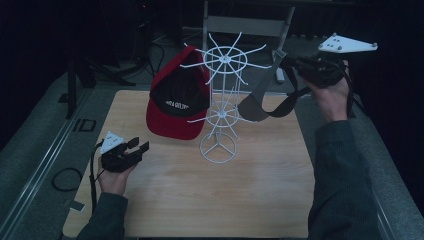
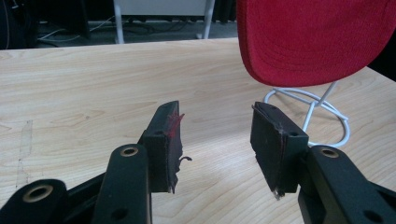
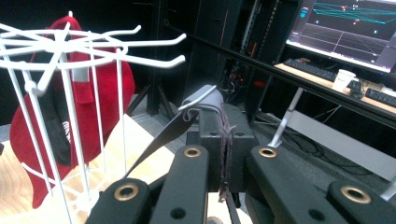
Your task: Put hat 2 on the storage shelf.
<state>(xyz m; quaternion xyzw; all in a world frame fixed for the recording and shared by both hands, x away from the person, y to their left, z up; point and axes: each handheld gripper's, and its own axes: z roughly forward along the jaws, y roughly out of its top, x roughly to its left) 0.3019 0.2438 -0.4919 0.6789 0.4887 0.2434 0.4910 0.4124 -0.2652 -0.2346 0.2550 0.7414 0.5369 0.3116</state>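
— Two caps: where's yours?
— Your right gripper [image 1: 286,61] pinches the grey visor [image 1: 260,102] by its strap, hanging visor-down just right of the white rack [image 1: 223,75]. The hooks lie to your left.
— Left gripper [image 1: 141,145]?
— Spread, empty, near the red cap [image 1: 176,95].

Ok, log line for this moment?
left hand-held gripper: open, empty | right hand-held gripper: shut on grey cap, raised beside white rack | red cap: hung
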